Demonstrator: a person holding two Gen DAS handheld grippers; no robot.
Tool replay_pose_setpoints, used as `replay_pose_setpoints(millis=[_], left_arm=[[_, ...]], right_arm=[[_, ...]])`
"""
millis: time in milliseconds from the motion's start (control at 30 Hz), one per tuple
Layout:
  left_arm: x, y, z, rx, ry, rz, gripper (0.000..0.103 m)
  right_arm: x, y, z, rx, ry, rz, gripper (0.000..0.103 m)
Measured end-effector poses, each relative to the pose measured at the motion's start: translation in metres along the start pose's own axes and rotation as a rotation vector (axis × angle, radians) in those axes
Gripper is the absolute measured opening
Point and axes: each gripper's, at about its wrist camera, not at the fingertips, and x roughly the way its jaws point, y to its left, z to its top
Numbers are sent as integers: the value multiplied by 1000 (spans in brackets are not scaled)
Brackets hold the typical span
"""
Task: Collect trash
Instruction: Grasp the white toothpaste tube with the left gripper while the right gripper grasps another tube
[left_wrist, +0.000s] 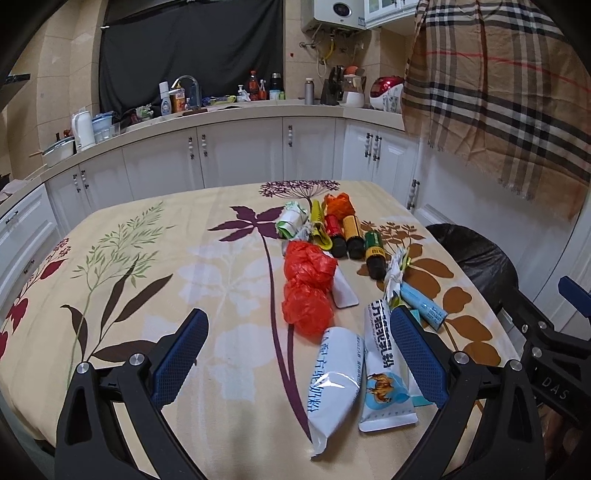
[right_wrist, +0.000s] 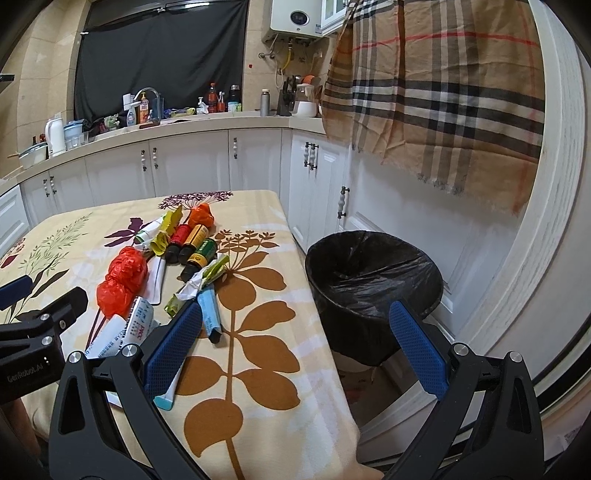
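Trash lies on the floral tablecloth (left_wrist: 147, 295): a crumpled red plastic bag (left_wrist: 308, 288), two white sachets (left_wrist: 334, 387) (left_wrist: 384, 376), a light blue tube (left_wrist: 424, 304), three small bottles (left_wrist: 354, 232) and an orange bag (left_wrist: 340, 205). My left gripper (left_wrist: 299, 365) is open, low over the near table with the sachets between its fingers. My right gripper (right_wrist: 295, 354) is open and empty over the table's right edge. A bin with a black liner (right_wrist: 373, 280) stands on the floor right of the table. The red bag (right_wrist: 123, 278) and tube (right_wrist: 210, 314) also show in the right wrist view.
White kitchen cabinets (left_wrist: 240, 155) and a cluttered counter (left_wrist: 221, 103) run behind the table. A plaid cloth (right_wrist: 436, 96) hangs at the upper right above the bin. A white wall panel (right_wrist: 535, 258) stands to the right of the bin.
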Motion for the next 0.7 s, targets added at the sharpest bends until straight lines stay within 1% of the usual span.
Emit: replay_pose_setpoints(millis=[133, 167, 200, 267, 300, 400, 533, 600, 667, 700], left_arm=[[3, -2, -2, 23, 16, -1, 94], [3, -2, -2, 28, 20, -1, 91], [4, -2, -2, 35, 26, -2, 82], [5, -1, -4, 41, 43, -7, 73], [6, 0, -5, 40, 55, -18, 73], [4, -2, -11, 57, 61, -32, 73], [4, -6, -19, 93, 64, -36, 73], [8, -4, -22, 94, 78, -39, 73], [12, -2, -24, 89, 102, -48, 66], [15, -1, -26, 85, 120, -57, 65]], right_arm=[[4, -4, -3, 13, 14, 12, 97], [5, -4, -3, 12, 18, 16, 97], [7, -4, -3, 12, 20, 19, 97], [8, -3, -4, 11, 26, 29, 97], [9, -2, -5, 11, 30, 34, 96], [12, 0, -6, 5, 45, 50, 82], [12, 3, -9, 2, 54, 59, 81], [11, 5, -9, -2, 56, 62, 81], [11, 7, -10, -7, 55, 64, 81], [11, 8, -10, -9, 55, 64, 81]])
